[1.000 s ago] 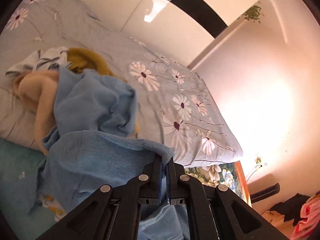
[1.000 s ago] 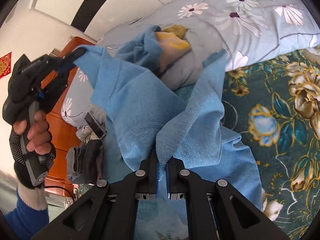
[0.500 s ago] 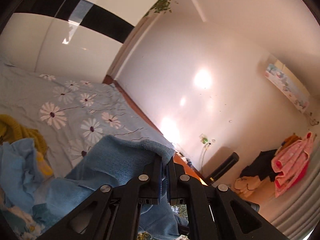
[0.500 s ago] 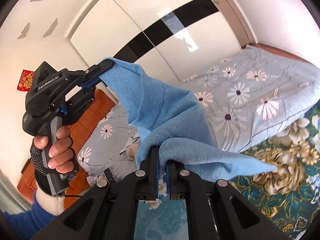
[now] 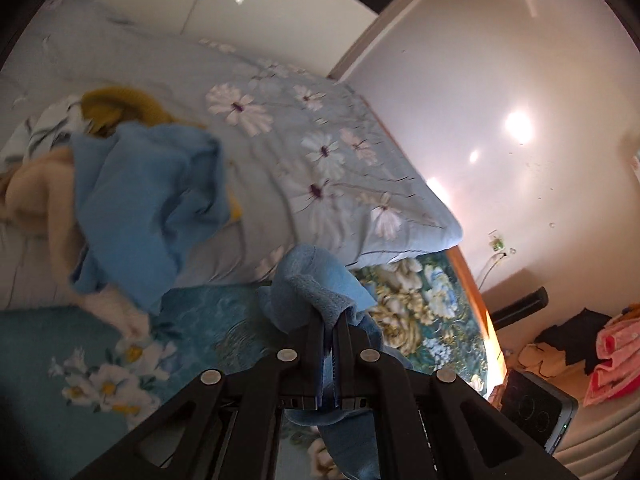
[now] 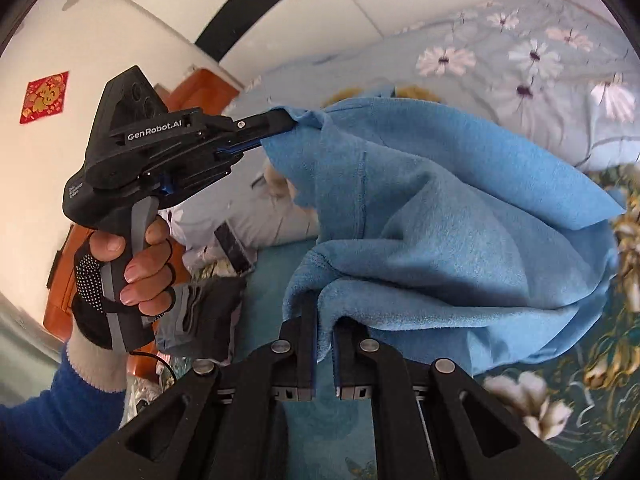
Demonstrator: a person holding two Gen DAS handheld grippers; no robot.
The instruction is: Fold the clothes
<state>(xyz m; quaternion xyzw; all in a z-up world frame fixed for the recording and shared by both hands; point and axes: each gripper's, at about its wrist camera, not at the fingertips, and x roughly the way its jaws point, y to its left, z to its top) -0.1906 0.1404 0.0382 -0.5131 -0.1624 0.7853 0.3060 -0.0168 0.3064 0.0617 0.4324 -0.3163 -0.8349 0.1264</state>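
A light blue fleece garment (image 6: pixel 460 216) hangs in the air between my two grippers above the bed. My left gripper (image 5: pixel 330 320) is shut on one edge of it (image 5: pixel 320 280); in the right wrist view the left gripper (image 6: pixel 280 120) pinches the garment's upper corner. My right gripper (image 6: pixel 323 320) is shut on a lower edge, with cloth draped over its fingertips. A second blue garment (image 5: pixel 144 200) lies crumpled on the bed with a mustard piece (image 5: pixel 120 104) and a peach piece (image 5: pixel 36 184).
The bed has a teal floral sheet (image 5: pixel 60 352) and a grey daisy duvet (image 5: pixel 320 152). A folded grey garment (image 6: pixel 200 320) lies at the bed's left edge. Clothes (image 5: pixel 608 352) lie on the floor beside the wall. A wardrobe (image 6: pixel 280 8) stands behind.
Both grippers have come down from the raised position with the blue garment, and the views tilt back toward the bed. The garment now spreads wider between them.
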